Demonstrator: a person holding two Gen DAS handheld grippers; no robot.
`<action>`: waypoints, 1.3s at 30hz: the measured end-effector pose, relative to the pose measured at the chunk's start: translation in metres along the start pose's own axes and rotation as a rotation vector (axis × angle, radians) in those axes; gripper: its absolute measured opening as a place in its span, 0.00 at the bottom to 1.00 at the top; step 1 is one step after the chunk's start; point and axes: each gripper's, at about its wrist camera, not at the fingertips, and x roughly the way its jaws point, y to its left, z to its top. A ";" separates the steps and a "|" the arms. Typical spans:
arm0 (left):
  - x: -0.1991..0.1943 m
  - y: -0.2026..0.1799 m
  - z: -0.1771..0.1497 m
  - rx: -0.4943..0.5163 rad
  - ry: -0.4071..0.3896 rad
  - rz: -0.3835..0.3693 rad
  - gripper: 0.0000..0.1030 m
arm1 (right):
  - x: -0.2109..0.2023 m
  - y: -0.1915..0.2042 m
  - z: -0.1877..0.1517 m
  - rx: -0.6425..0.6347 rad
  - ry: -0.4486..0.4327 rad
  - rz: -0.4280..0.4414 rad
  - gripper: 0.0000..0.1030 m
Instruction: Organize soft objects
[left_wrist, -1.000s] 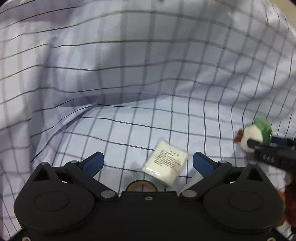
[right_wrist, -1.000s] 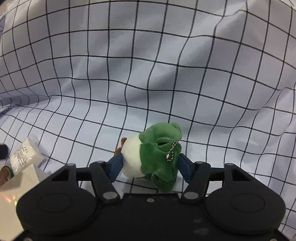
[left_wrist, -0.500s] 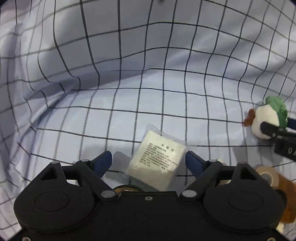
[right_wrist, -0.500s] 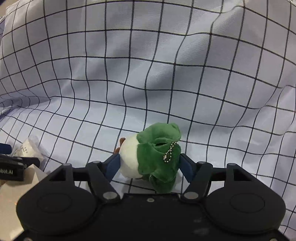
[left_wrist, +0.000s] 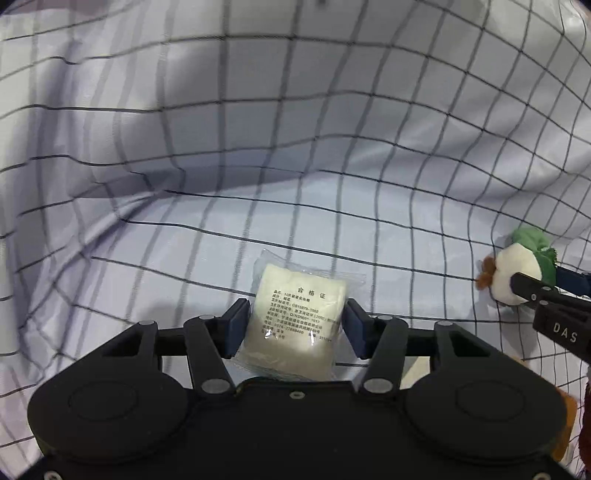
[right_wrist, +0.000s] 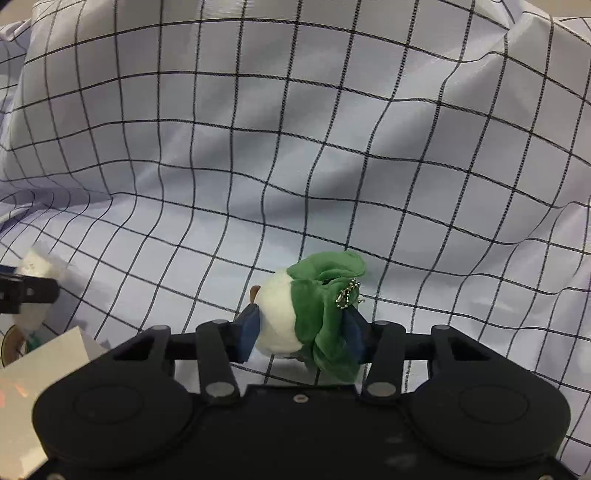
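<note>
A white cotton-pad packet (left_wrist: 301, 291) in clear wrap with printed text lies on the checked cloth (left_wrist: 258, 147). My left gripper (left_wrist: 295, 325) straddles it, its jaws closing, and both blue pads (left_wrist: 238, 328) touch the packet's sides. A plush toy (right_wrist: 280, 310), white with a green cap and a ball chain, sits between my right gripper's (right_wrist: 303, 330) closing jaws, and the pads press into it. The left wrist view shows the same toy (left_wrist: 517, 266) at the right edge, with the right gripper's fingers (left_wrist: 532, 290) on it. The packet (right_wrist: 37, 262) shows at the left of the right wrist view.
The checked cloth (right_wrist: 332, 147) rises in folds behind both objects like a wall. A white card (right_wrist: 48, 354) and a tape roll (right_wrist: 11, 347) lie at the lower left of the right wrist view. A brown object (left_wrist: 569, 413) sits at the left wrist view's lower right.
The left jaws have come in from wide open onto the packet's sides, and that gripper has shifted over it. The right jaws have narrowed onto the plush toy.
</note>
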 end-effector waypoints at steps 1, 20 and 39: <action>-0.003 0.003 -0.001 -0.006 0.001 0.009 0.51 | 0.001 0.000 0.001 0.003 0.010 -0.005 0.50; -0.022 0.036 -0.020 -0.049 -0.028 0.017 0.51 | 0.028 0.006 0.009 0.025 0.061 -0.044 0.63; -0.075 0.103 -0.073 -0.150 -0.109 0.109 0.51 | -0.071 0.151 0.025 -0.191 -0.092 0.279 0.64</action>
